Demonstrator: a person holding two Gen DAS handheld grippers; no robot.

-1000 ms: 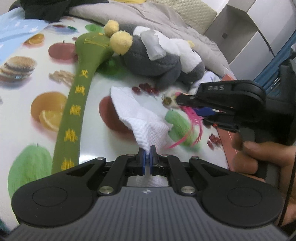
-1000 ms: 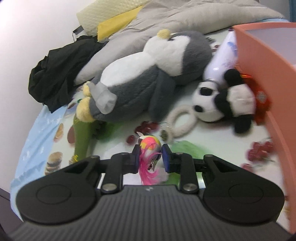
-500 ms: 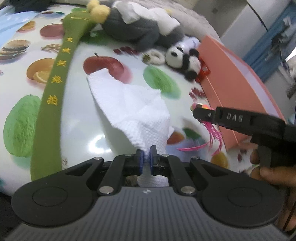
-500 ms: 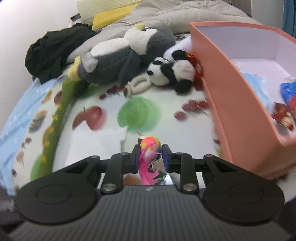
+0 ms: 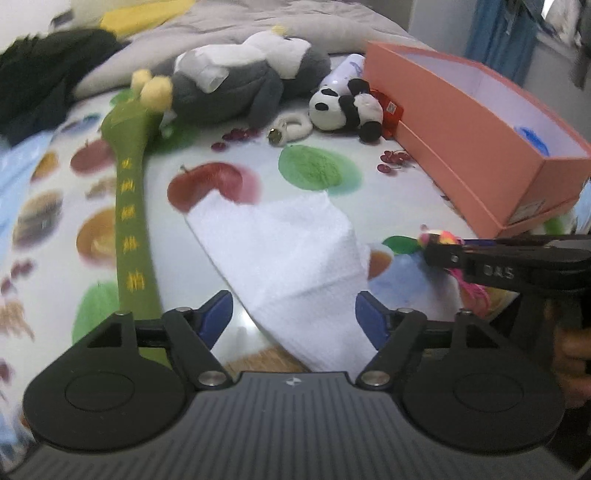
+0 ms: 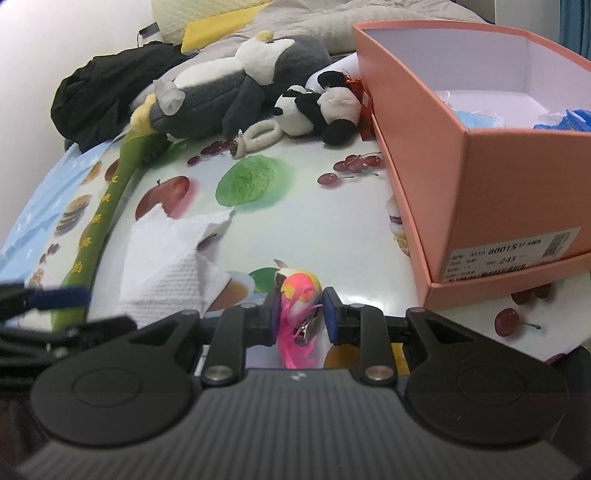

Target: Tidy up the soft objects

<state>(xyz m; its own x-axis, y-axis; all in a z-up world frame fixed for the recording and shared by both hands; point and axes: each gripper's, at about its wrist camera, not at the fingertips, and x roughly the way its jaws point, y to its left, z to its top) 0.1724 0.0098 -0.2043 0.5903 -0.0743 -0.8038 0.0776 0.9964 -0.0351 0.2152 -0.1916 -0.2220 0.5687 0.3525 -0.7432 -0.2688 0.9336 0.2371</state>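
Note:
A white paper towel (image 5: 291,258) lies crumpled on the fruit-print cloth (image 5: 207,155), its near end between the jaws of my left gripper (image 5: 293,314). Those jaws are opening and stand wide, with the pads off the towel. My right gripper (image 6: 300,312) is shut on a small toy bird with pink feathers (image 6: 300,291); it shows at the right of the left wrist view (image 5: 439,238). The towel (image 6: 166,258) lies to its left. A pink open box (image 6: 476,147) stands at the right with blue items inside.
A grey and white plush penguin (image 5: 240,81), a small panda (image 5: 343,107) with a white ring (image 5: 295,127), and a long green plush stick (image 5: 129,206) lie at the back. Black clothing (image 6: 103,96) and a grey blanket (image 5: 258,26) lie behind them.
My left gripper was shut on the towel's tip and has now spread its jaws, letting the towel go. Both grippers swung toward the pink box, the right one still carrying the bird.

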